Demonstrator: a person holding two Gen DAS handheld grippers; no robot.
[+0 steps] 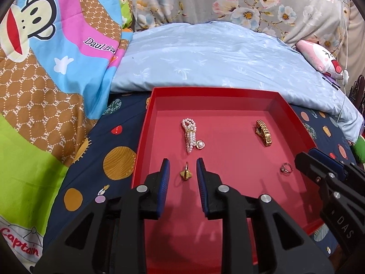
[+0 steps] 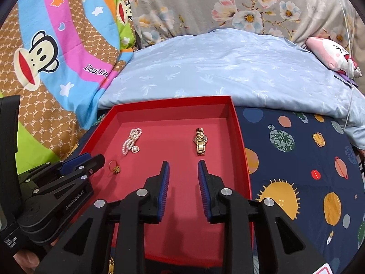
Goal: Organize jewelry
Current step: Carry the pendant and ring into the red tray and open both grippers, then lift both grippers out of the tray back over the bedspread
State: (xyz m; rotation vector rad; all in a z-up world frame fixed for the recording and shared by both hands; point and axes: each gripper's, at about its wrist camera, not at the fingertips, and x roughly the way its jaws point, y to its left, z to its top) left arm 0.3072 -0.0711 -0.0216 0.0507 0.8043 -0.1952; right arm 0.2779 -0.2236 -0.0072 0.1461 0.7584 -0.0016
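Observation:
A red tray (image 1: 157,96) (image 2: 237,123) lies on the bed. In it are a pearl bracelet with a pendant (image 1: 190,134) (image 2: 132,140), a gold watch (image 1: 264,132) (image 2: 200,141), a gold ring (image 1: 186,172) (image 2: 114,167) and a silver ring (image 1: 286,167). My left gripper (image 1: 183,167) (image 2: 85,158) is open, its jaws on either side of the gold ring, apart from it. My right gripper (image 2: 183,171) (image 1: 306,157) is open and empty over the tray, in front of the watch. The silver ring is hidden in the right wrist view.
The tray rests on a navy planet-print sheet (image 2: 296,159). A light blue pillow (image 1: 205,57) lies behind it, a monkey-print quilt (image 1: 45,68) to the left, a pink plush (image 1: 319,57) and a white cable (image 2: 351,80) at the right.

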